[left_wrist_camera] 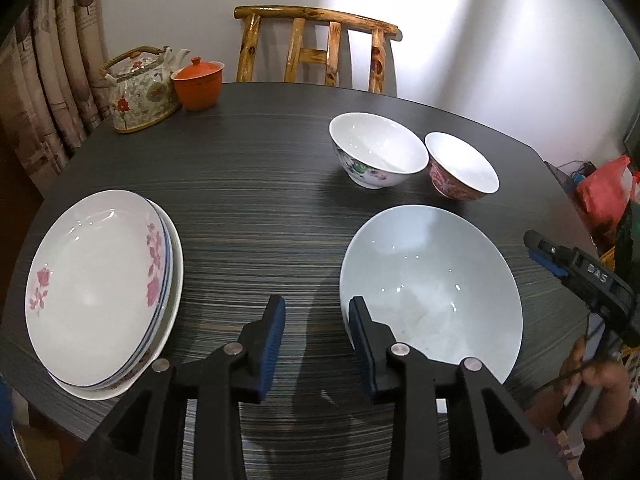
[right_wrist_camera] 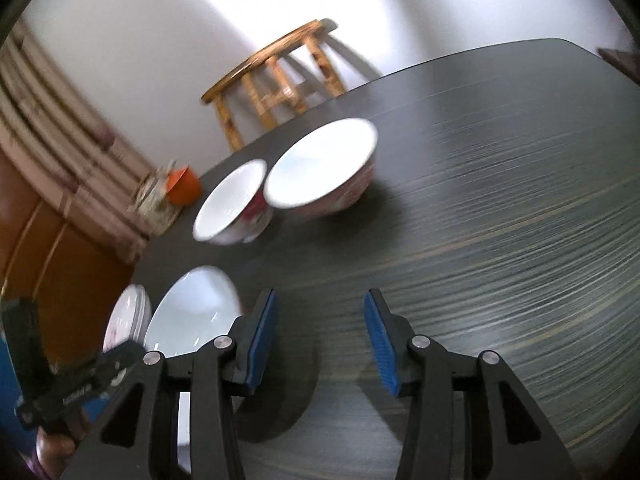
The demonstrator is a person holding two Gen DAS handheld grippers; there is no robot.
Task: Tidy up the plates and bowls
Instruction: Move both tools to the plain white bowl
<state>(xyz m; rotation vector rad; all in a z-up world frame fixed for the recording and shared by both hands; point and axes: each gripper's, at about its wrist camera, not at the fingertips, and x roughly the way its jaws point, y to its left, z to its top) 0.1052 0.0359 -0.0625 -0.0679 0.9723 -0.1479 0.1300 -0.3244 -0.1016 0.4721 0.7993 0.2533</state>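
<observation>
A stack of floral plates [left_wrist_camera: 100, 292] sits at the table's left. A plain pale plate [left_wrist_camera: 432, 292] lies at the right front. Behind it stand a white floral bowl [left_wrist_camera: 378, 156] and a pink-sided bowl [left_wrist_camera: 462, 168], side by side. My left gripper [left_wrist_camera: 316, 320] is open and empty above the bare table, its right finger at the pale plate's left rim. My right gripper [right_wrist_camera: 320, 316] is open and empty over the table; it shows at the right edge of the left wrist view [left_wrist_camera: 580, 276]. The right wrist view is blurred and shows the pale plate [right_wrist_camera: 192, 312], both bowls [right_wrist_camera: 230, 204] [right_wrist_camera: 320, 168] and the plate stack [right_wrist_camera: 128, 316].
A floral teapot [left_wrist_camera: 140, 88] and an orange lidded cup [left_wrist_camera: 198, 82] stand at the table's far left. A wooden chair [left_wrist_camera: 316, 48] is behind the dark striped table [left_wrist_camera: 256, 184]. Curtains [left_wrist_camera: 48, 80] hang at left. A red bag [left_wrist_camera: 604, 188] lies beyond the right edge.
</observation>
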